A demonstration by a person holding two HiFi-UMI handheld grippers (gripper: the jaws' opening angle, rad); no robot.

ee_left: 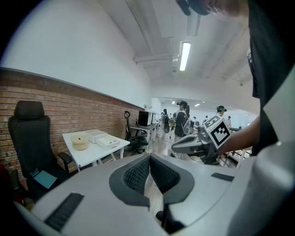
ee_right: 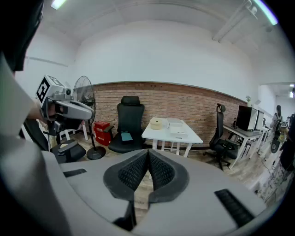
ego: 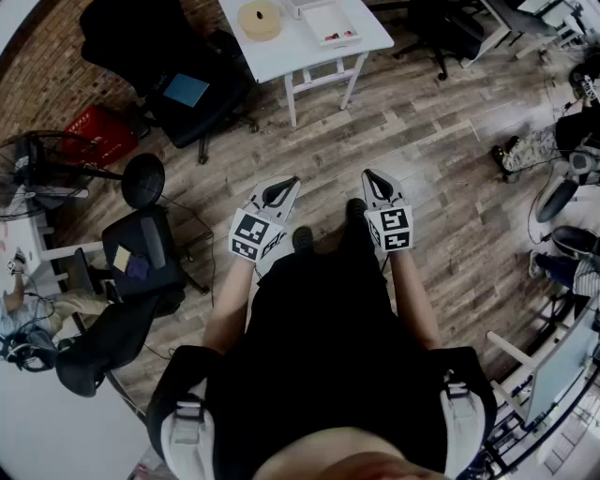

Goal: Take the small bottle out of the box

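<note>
the step in hand is judged to be the approach; nothing of the task is done yet. the left gripper (ego: 284, 187) and the right gripper (ego: 376, 180) are held side by side in front of the person, pointed a little downward over the wooden floor (ego: 441, 141). each is clenched on nothing, its ribbed pads pressed together with no thing between them. the white table (ego: 281, 52) stands ahead, well apart from both. on it a shallow white box (ego: 330, 23) is seen beside a beige roll (ego: 260, 19), with a second white box (ego: 302, 7) at the far edge. the small bottle cannot be made out at this range. it is presumed to lie in one of those boxes, and which one cannot be told.

for the approach to be done well, the table should be walked up to first, until the inside of each box is brought into a gripper view. one gripper's jaws should be opened before the box is reached, not over it. the office chair (ego: 141, 37) beside the table should be kept away from.
</note>
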